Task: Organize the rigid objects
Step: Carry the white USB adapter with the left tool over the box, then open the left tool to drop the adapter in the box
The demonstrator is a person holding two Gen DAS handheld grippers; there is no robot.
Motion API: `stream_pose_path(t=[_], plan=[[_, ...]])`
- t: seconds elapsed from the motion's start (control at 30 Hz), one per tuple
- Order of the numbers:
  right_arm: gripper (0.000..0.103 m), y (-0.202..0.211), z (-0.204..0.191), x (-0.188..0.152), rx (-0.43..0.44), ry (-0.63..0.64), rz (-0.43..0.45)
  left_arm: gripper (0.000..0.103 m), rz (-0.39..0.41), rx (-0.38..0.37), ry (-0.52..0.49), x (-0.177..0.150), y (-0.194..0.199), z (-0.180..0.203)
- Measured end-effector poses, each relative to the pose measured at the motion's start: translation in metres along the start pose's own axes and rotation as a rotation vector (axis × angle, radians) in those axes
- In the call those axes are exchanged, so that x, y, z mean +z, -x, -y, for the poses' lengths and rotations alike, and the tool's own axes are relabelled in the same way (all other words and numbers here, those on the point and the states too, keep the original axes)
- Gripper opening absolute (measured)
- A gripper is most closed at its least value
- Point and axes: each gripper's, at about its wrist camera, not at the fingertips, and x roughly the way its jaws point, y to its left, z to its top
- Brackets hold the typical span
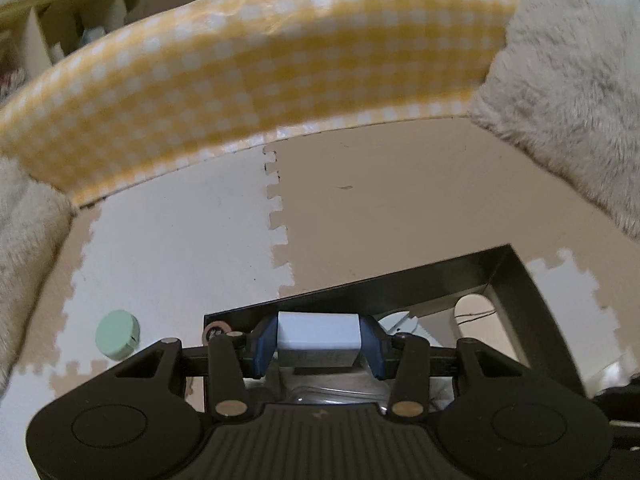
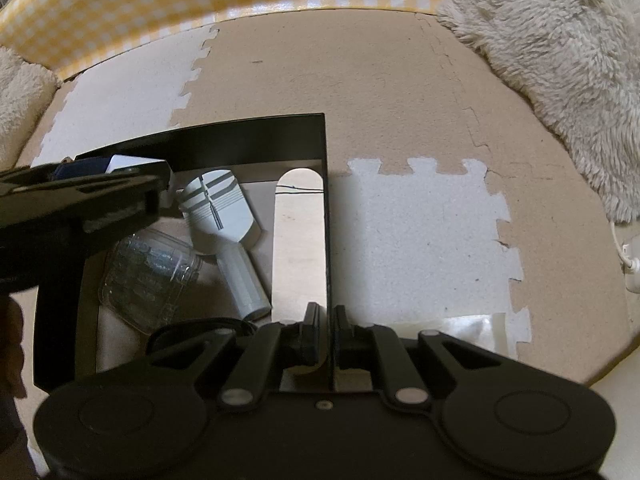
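Observation:
My left gripper (image 1: 318,340) is shut on a small white box (image 1: 316,330), its blue pads (image 1: 266,344) pressing both sides. It hangs over the far left corner of a black tray (image 1: 400,280). In the right wrist view the same gripper (image 2: 116,168) comes in from the left with the white box (image 2: 128,163). My right gripper (image 2: 326,332) is shut on the right wall of the black tray (image 2: 240,136). In the tray lie a clear plastic jar (image 2: 148,276), a grey-white handled tool (image 2: 218,208) and a flat wooden stick (image 2: 300,240).
A mint round case (image 1: 117,334) and a small tape ring (image 1: 218,329) lie on the foam puzzle mat (image 1: 180,240) left of the tray. A yellow checked cushion (image 1: 280,60) borders the far side. Fluffy white fabric (image 2: 560,60) lies on the right, with a white cable (image 2: 630,264).

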Motion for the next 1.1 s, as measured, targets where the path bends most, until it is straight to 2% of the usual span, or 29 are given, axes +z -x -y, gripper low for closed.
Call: stream_pose_path(t=[0.07, 0.1, 0.2, 0.33, 0.43, 0.5, 0.57, 0.87, 0.97, 1.1], plan=[[0.009, 0.000, 0.000, 0.000, 0.002, -0.001, 0.000, 0.046, -0.003, -0.013, -0.017, 0.001, -0.001, 0.005], [0.009, 0.000, 0.000, 0.000, 0.002, -0.002, 0.000, 0.047, -0.022, -0.043, 0.003, 0.001, -0.004, 0.004], [0.009, 0.000, 0.001, 0.000, 0.004, -0.003, 0.001, 0.046, -0.105, -0.125, 0.134, 0.000, -0.015, -0.008], [0.009, 0.000, 0.001, 0.000, 0.005, -0.004, 0.001, 0.047, -0.106, -0.149, 0.152, -0.001, -0.017, -0.014], [0.009, 0.000, 0.001, 0.000, 0.004, -0.004, 0.001, 0.048, -0.125, -0.185, 0.203, -0.001, -0.016, -0.022], [0.009, 0.000, 0.001, 0.000, 0.004, -0.004, 0.001, 0.060, -0.126, -0.196, 0.207, 0.000, -0.014, -0.023], [0.009, 0.000, 0.001, 0.000, 0.005, -0.004, 0.001, 0.066, -0.120, -0.208, 0.209, 0.001, -0.008, -0.023], [0.009, 0.000, 0.001, -0.001, 0.007, -0.009, 0.002, 0.082, -0.099, -0.270, 0.191, 0.003, 0.019, -0.026], [0.009, 0.000, 0.002, -0.001, 0.009, -0.012, 0.002, 0.091, -0.094, -0.289, 0.182, 0.001, 0.028, -0.029], [0.009, 0.000, 0.003, -0.001, 0.014, -0.020, 0.002, 0.095, -0.082, -0.294, 0.150, -0.002, 0.041, -0.035]])
